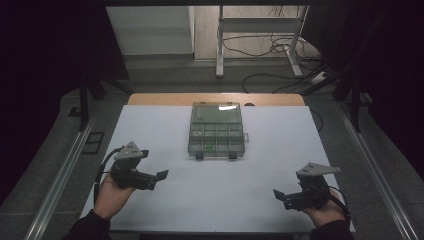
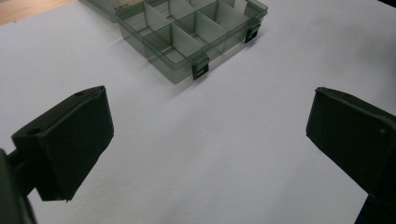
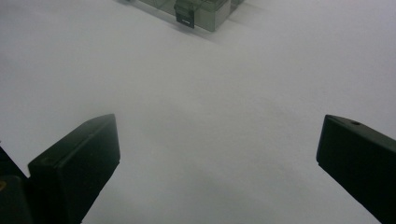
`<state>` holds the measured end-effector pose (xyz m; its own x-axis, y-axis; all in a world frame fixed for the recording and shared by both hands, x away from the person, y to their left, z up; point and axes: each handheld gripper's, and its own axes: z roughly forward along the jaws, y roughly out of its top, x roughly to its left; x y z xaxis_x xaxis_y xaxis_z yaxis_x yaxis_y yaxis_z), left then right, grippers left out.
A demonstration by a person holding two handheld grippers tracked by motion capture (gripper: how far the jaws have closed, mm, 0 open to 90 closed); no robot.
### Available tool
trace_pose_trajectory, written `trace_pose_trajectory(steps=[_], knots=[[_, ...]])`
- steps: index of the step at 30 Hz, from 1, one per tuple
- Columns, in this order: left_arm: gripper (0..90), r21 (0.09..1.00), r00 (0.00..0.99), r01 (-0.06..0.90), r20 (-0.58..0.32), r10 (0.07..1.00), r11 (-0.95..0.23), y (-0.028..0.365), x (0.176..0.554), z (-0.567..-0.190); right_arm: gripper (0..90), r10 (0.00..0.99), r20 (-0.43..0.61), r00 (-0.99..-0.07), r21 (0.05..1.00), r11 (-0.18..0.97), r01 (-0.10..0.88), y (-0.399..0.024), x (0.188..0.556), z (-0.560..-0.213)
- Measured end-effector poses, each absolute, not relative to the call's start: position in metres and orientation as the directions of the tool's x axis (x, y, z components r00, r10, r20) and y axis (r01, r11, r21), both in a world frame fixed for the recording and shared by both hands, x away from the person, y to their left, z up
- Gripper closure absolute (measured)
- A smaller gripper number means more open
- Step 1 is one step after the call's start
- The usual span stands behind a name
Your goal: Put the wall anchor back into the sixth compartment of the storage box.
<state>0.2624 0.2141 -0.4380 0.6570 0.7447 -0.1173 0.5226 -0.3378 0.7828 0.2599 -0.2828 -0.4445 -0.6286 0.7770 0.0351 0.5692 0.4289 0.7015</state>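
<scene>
A translucent grey compartment box (image 1: 217,131) lies in the middle of the white table, its lid flipped open toward the far side and two dark latches on its near edge. In the left gripper view the box (image 2: 187,28) shows several divided cells and sits ahead of the jaws. Held in a hand at the near left, my left gripper (image 1: 161,176) points right with its jaws wide apart and nothing between them. My right gripper (image 1: 278,194) is at the near right, pointing left, open and empty. A corner of the box (image 3: 196,9) appears far ahead in the right gripper view.
The white table surface (image 1: 220,180) spreads between the two grippers and in front of the box. A wooden strip (image 1: 215,99) runs along the far table edge. Beyond it are a white frame's legs (image 1: 219,45) and loose cables (image 1: 265,47) on the floor.
</scene>
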Motion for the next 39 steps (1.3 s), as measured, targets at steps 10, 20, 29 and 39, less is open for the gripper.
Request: trace_pose_trajectory(steps=[10,20,29,39], knots=[[0.7,0.787,0.634,0.531,-0.121,0.764,-0.315,0.225,0.257,-0.439,0.0,0.777,0.033,-0.629,0.700,0.431,0.569,-0.283,0.260,-0.444],[0.9,0.785,0.617,0.533,-0.106,0.780,-0.315,0.233,0.252,-0.441,0.0,0.777,0.033,-0.629,0.701,0.430,0.569,-0.283,0.260,-0.444],[1.1,0.785,0.609,0.535,-0.102,0.786,-0.312,0.239,0.245,-0.441,0.0,0.777,0.034,-0.628,0.701,0.430,0.570,-0.283,0.260,-0.444],[1.7,0.784,0.594,0.546,-0.113,0.796,-0.296,0.249,0.237,-0.441,0.0,0.778,0.036,-0.628,0.701,0.428,0.570,-0.283,0.260,-0.445]])
